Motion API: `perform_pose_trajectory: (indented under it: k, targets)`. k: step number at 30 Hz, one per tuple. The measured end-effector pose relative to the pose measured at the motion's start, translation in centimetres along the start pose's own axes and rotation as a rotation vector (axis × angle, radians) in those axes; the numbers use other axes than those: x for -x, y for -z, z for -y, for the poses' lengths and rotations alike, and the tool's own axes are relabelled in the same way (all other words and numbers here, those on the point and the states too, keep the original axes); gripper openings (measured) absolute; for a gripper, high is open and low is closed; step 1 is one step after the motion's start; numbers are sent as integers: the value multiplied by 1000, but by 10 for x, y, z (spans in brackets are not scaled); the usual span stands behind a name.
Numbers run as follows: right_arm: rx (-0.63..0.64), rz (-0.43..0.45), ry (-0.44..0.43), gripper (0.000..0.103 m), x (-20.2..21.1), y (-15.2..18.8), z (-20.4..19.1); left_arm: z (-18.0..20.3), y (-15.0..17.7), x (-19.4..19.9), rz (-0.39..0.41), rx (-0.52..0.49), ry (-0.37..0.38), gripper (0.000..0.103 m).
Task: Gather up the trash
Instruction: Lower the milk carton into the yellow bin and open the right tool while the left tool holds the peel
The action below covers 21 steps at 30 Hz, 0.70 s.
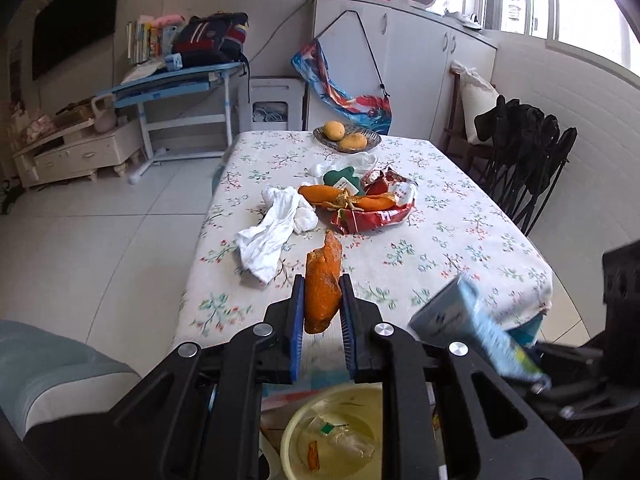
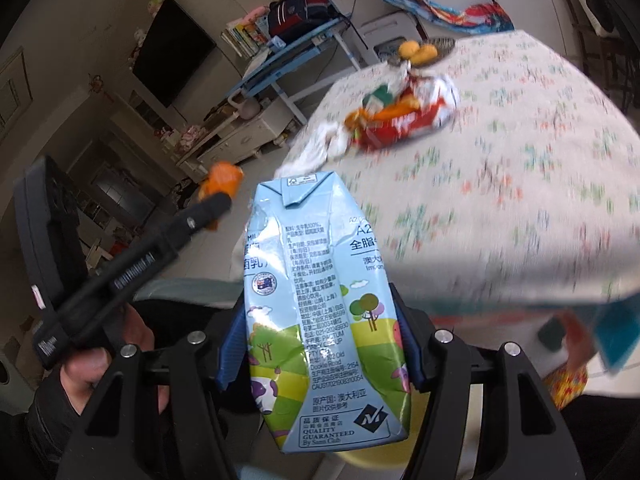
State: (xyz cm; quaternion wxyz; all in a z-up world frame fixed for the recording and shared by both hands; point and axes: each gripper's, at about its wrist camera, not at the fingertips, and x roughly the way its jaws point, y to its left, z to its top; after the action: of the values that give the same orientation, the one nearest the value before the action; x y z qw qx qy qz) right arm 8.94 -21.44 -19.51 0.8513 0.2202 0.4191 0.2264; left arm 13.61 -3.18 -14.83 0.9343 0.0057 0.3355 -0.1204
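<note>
Left wrist view: the left gripper [image 1: 322, 296] has its blue ribbed pads pinched nearly together on an orange peel [image 1: 322, 284], a leathery, wrinkled strip that stands upright between the jaws, its pointed tip toward twelve o'clock. Directly below the gripper, at six o'clock, sits a pale yellow plastic basin [image 1: 296, 432], round and glossy, with a crumpled clear wrapper and a small orange scrap inside. Ahead lies the table [image 1: 460, 232] under a floral cloth. Toward twelve o'clock from the peel is a heap of rubbish: a crinkled red foil bag [image 1: 372, 218], more orange peels [image 1: 320, 195] on top of it, a green piece behind. At ten o'clock from the peel is a limp, crumpled white cloth [image 1: 272, 228]. At the far end a woven dish [image 1: 347, 139] holds two smooth yellow fruits. At four o'clock a pale blue milk carton [image 1: 472, 328], blurred, tilts in from the edge.

Right wrist view: the right gripper [image 2: 320, 332] is partly spread, its pads pressed on both sides of the milk carton [image 2: 320, 304], a dented, creased paper box with printed trees and a cow, folded top pointing to twelve o'clock. At nine o'clock the left gripper [image 2: 212, 204] appears side-on with the orange peel [image 2: 224, 178] at its tip, a hand [image 2: 92, 368] on its grip. The table [image 2: 520, 200] is blurred at two o'clock.
</note>
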Motion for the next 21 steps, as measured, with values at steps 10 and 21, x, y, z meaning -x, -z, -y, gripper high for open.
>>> perform_pose_trajectory:
  k: [10,21]
  targets:
    - [-35,-148,38,61,-27,38,0,6,29,27,-23,6,1,16]
    - [-70,-217,83,63,-41,52,12,16,41,34,-32,-13,12,16]
